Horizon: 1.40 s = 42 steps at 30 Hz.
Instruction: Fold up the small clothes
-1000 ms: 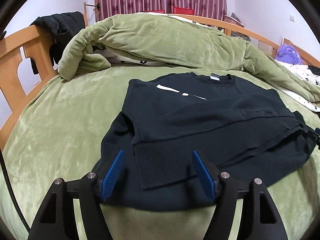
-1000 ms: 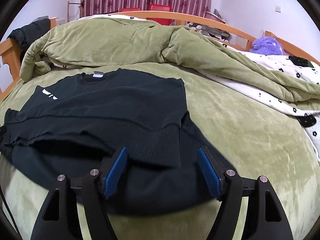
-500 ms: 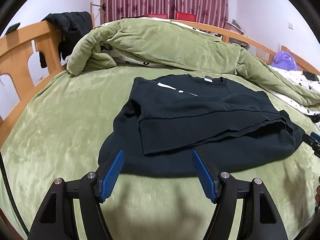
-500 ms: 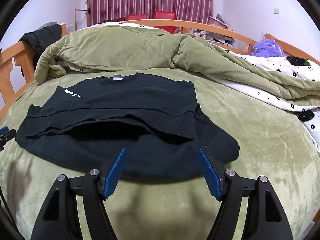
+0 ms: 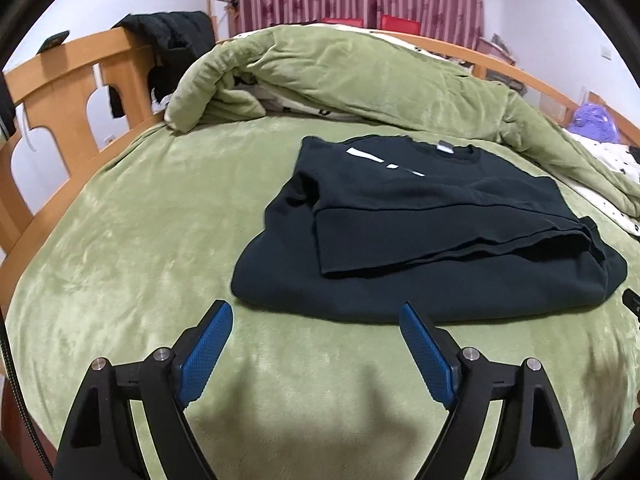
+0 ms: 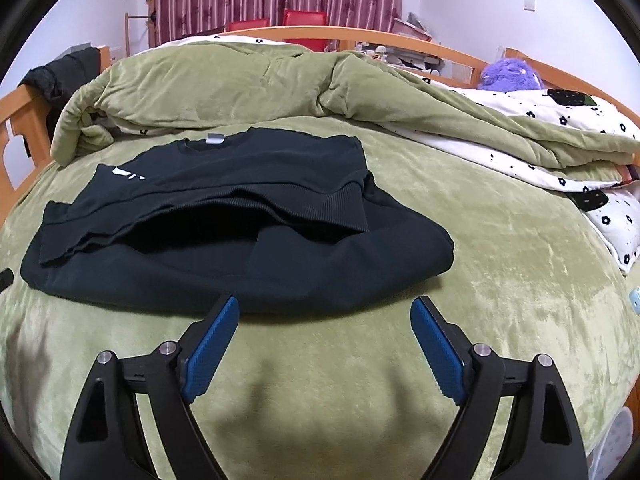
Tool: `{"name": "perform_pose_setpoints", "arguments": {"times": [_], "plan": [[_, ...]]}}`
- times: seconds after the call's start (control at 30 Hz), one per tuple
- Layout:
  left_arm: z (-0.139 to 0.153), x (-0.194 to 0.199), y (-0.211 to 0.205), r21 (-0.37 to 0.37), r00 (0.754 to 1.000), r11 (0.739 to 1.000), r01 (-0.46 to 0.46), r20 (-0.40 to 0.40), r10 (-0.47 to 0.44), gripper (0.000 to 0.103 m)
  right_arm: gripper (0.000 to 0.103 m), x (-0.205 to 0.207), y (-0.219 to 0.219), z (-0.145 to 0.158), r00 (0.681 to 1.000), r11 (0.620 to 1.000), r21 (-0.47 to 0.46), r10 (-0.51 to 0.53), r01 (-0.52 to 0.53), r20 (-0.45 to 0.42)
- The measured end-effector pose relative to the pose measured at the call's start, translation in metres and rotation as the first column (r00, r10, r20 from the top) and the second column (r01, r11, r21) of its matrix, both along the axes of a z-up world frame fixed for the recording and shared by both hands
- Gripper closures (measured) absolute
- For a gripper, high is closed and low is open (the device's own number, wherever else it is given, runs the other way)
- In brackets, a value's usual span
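Both tools are let go and empty: the left gripper (image 5: 316, 316) and the right gripper (image 6: 324, 312) have just been spreading their blue pads wider, with nothing between them but bare green bedspread (image 5: 132, 248). From the left gripper the black sweatshirt (image 5: 440, 248) lies just ahead, running from twelve toward two o'clock; from the right gripper (image 6: 324, 312) it sits from ten to twelve o'clock, its near fold almost at the left pad's tip but not touching. The garment looks folded once already, hem brought up over the chest, ribbed band (image 6: 320, 208) lying across the middle, collar label (image 6: 215, 139) at the far edge. The top layer gapes a little on one side, so I would judge the next fold wants each tool to take a near corner through every layer, low and flat, then carry both over together so the edges stay level. Beyond it, at twelve o'clock, the heaped green quilt (image 6: 240, 88) crowds the far side, so the fold should stay short of it. I see no basket, box or drawer for finished clothes in either view.
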<state>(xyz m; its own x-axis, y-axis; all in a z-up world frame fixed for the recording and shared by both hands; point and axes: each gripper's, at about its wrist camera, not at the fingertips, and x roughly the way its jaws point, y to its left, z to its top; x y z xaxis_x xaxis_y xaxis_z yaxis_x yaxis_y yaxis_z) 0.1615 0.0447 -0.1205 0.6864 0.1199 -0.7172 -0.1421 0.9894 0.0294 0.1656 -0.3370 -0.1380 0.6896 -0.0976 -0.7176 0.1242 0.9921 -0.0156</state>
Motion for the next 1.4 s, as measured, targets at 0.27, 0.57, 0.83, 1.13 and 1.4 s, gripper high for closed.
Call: {"name": "perform_pose_setpoints", "arguments": {"times": [0.27, 0.57, 0.83, 1.13, 1.4], "plan": [[0.002, -0.012, 0.006, 0.055, 0.999, 0.998, -0.039, -0.018, 0.040, 0.017, 0.017, 0.002, -0.008, 0.000, 1.000, 1.000, 0.016, 0.005, -0.005, -0.014], [-0.011, -0.006, 0.011, 0.021, 0.998, 0.999, -0.038, -0.052, 0.039, 0.016, 0.017, 0.006, -0.017, -0.005, 1.000, 0.999, 0.052, -0.004, 0.002, 0.025], [-0.024, 0.015, 0.010, -0.022, 0.998, 1.000, -0.004, -0.059, 0.002, 0.016, 0.019, 0.014, -0.009, -0.008, 0.999, 0.999, -0.005, -0.031, 0.031, 0.035], [-0.040, 0.040, 0.029, -0.156, 0.997, 0.987, -0.037, -0.070, 0.026, 0.018, 0.026, 0.032, -0.015, -0.007, 0.999, 0.995, 0.095, -0.022, 0.020, 0.025], [-0.064, 0.062, 0.034, -0.181, 0.995, 0.983, -0.018, -0.097, 0.000, 0.021, 0.030, 0.053, -0.050, -0.045, 0.994, 0.981, 0.167, -0.086, 0.096, -0.065]]}}
